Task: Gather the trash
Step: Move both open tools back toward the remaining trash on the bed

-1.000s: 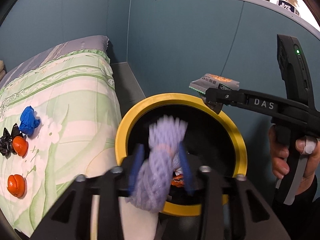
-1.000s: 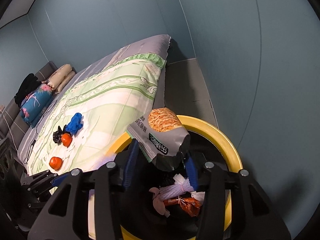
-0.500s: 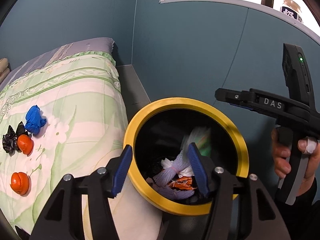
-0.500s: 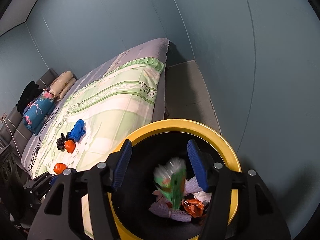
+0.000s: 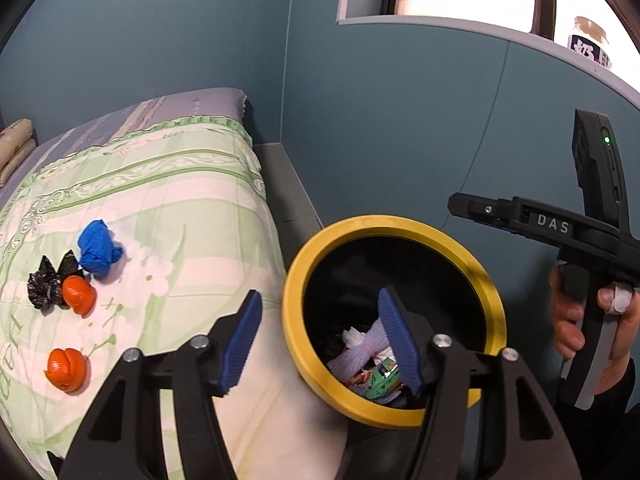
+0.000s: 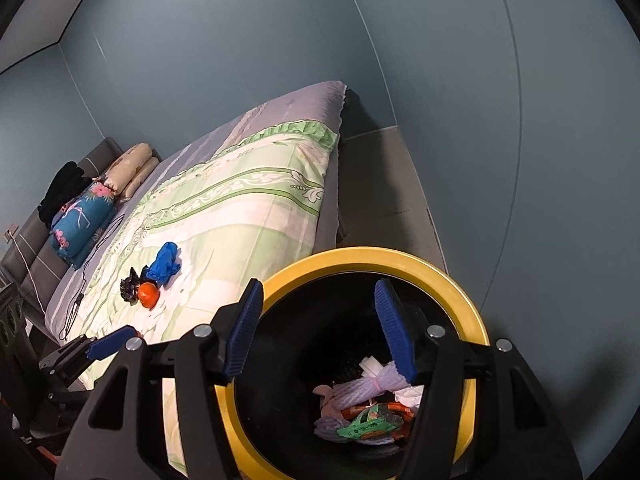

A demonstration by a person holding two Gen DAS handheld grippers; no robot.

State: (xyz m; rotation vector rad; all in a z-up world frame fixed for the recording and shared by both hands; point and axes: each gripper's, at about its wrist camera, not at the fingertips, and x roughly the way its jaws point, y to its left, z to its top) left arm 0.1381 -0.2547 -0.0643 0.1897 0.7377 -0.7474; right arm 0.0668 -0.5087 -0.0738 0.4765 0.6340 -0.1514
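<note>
A black bin with a yellow rim (image 5: pixel 400 226) (image 6: pixel 372 256) stands beside the bed. Inside lie a purple foam net (image 5: pixel 362 354) (image 6: pixel 360 390), a green snack bag (image 5: pixel 382 378) (image 6: pixel 368 424) and other scraps. My left gripper (image 5: pixel 320 340) is open and empty over the bin's left rim. My right gripper (image 6: pixel 318 326) is open and empty above the bin; it also shows in the left wrist view (image 5: pixel 480 208). On the bed lie a blue wad (image 5: pixel 98 252) (image 6: pixel 166 262), black wrapper (image 5: pixel 44 288) (image 6: pixel 129 289) and two orange peels (image 5: pixel 78 294) (image 5: pixel 66 370) (image 6: pixel 147 294).
The bed with a green floral quilt (image 5: pixel 180 208) (image 6: pixel 240 208) fills the left. Teal walls (image 5: pixel 400 120) close in behind and right of the bin. Pillows (image 6: pixel 84 212) and a cable (image 6: pixel 84 284) lie at the far end. A bottle (image 5: pixel 588 42) stands on the window ledge.
Both grippers opened: the left dropped the purple foam net and the right dropped the snack bag into the bin. The left gripper then shifted left toward the bed.
</note>
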